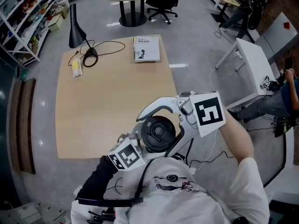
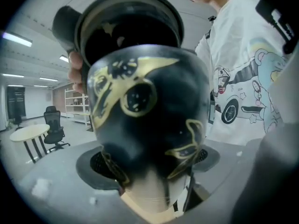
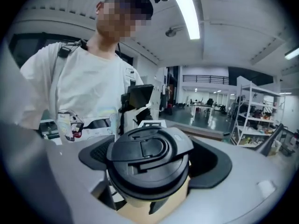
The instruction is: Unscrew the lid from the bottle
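Two grips on: left gripper [image 2: 150, 164] clamps the bottle [image 2: 149, 111], right gripper [image 3: 154, 164] pinches the lid [image 3: 147, 146]; I'd hold the bottle rock steady and only twist the lid

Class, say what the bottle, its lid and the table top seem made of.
The bottle: black, slight sheen, gold pattern; glazed ceramic or coated metal. The lid: matte black plastic, moulded flip latch. The table top: pale, probably wood laminate.
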Motion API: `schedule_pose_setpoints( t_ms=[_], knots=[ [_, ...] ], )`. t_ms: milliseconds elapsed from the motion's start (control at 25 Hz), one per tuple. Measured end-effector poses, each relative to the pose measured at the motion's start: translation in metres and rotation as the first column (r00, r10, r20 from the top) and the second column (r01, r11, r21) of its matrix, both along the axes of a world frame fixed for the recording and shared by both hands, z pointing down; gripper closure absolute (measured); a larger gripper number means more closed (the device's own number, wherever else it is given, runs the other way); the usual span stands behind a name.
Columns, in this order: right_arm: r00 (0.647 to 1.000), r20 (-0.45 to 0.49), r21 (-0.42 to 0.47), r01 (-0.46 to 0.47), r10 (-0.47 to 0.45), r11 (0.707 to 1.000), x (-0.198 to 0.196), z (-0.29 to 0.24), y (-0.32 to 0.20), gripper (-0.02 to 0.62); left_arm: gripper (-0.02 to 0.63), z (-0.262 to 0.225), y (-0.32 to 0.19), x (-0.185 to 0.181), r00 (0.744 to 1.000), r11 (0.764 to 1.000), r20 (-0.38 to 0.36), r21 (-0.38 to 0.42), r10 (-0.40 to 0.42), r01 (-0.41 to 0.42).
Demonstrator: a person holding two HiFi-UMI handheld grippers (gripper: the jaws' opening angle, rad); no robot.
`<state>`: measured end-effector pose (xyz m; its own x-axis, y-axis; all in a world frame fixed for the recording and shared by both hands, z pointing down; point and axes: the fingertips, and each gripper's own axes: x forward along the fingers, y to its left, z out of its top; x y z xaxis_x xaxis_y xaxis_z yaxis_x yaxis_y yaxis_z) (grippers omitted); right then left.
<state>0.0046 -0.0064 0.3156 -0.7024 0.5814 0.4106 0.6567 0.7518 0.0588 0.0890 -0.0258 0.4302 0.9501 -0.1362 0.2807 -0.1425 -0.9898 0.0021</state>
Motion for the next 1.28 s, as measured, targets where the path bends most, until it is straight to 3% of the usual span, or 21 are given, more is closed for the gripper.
schedule_pose_setpoints(
  t_ms=[80,120,160,200,240,280,360,400,440,480,520,600,720,880,1080,1280],
  knots=[
    [0.994,0.048,-0.002,-0.101,0.101,0.995,0.0,-0.012,-0.017,0.101,0.187,0.001,-0.007,-0.005,0.999,0.999,-0.017,-0.016,-0.043,0.043],
    [0.974,0.087,-0.014,-0.209,0.209,0.978,0.002,-0.017,-0.034,0.101,0.187,0.002,-0.018,-0.01,0.994,0.994,-0.036,-0.034,-0.105,0.104],
    [0.925,0.145,-0.038,-0.35,0.352,0.936,0.006,-0.023,-0.055,0.101,0.187,0.004,-0.033,-0.019,0.979,0.98,-0.056,-0.06,-0.194,0.191],
    [0.834,0.207,-0.073,-0.508,0.511,0.858,0.012,-0.028,-0.081,0.101,0.187,0.007,-0.051,-0.032,0.95,0.95,-0.07,-0.089,-0.304,0.298],
    [0.703,0.258,-0.106,-0.661,0.663,0.743,0.024,-0.026,-0.108,0.1,0.187,0.01,-0.069,-0.049,0.9,0.901,-0.077,-0.116,-0.428,0.419],
    [0.545,0.293,-0.135,-0.79,0.786,0.598,0.04,-0.018,-0.134,0.101,0.187,0.014,-0.088,-0.07,0.829,0.829,-0.077,-0.135,-0.554,0.542],
    [0.219,0.321,-0.199,-0.936,0.921,0.292,0.079,0.008,-0.17,0.1,0.187,0.02,-0.117,-0.116,0.635,0.638,-0.069,-0.138,-0.769,0.758],
    [0.081,0.316,-0.235,-0.958,0.945,0.161,0.097,0.022,-0.18,0.101,0.187,0.021,-0.127,-0.138,0.532,0.535,-0.064,-0.119,-0.845,0.836],
    [-0.027,0.305,-0.263,-0.963,0.952,0.057,0.113,0.034,-0.184,0.1,0.187,0.022,-0.132,-0.156,0.441,0.445,-0.061,-0.089,-0.895,0.891],
    [-0.102,0.293,-0.275,-0.961,0.951,-0.018,0.124,0.046,-0.184,0.101,0.187,0.022,-0.134,-0.168,0.376,0.379,-0.059,-0.055,-0.925,0.924],
    [-0.145,0.283,-0.274,-0.96,0.948,-0.065,0.133,0.057,-0.182,0.101,0.187,0.022,-0.134,-0.176,0.339,0.34,-0.055,-0.022,-0.939,0.94],
    [-0.166,0.275,-0.249,-0.964,0.947,-0.096,0.141,0.073,-0.175,0.1,0.187,0.021,-0.132,-0.182,0.323,0.322,-0.046,0.026,-0.945,0.946],
    [-0.153,0.262,-0.237,-0.967,0.953,-0.09,0.146,0.085,-0.172,0.101,0.187,0.015,-0.129,-0.195,0.305,0.303,-0.043,0.055,-0.951,0.951],
    [-0.177,0.242,-0.269,-0.957,0.954,-0.109,0.159,0.093,-0.176,0.101,0.187,0.016,-0.117,-0.202,0.262,0.26,-0.029,0.066,-0.965,0.963],
    [-0.202,0.226,-0.276,-0.952,0.953,-0.136,0.163,0.097,-0.181,0.101,0.187,0.015,-0.107,-0.195,0.269,0.267,-0.014,0.09,-0.963,0.96],
    [-0.213,0.25,-0.247,-0.957,0.944,-0.151,0.156,0.091,-0.182,0.101,0.187,0.013,-0.106,-0.204,0.256,0.254,-0.007,0.098,-0.967,0.962]
  ],
)
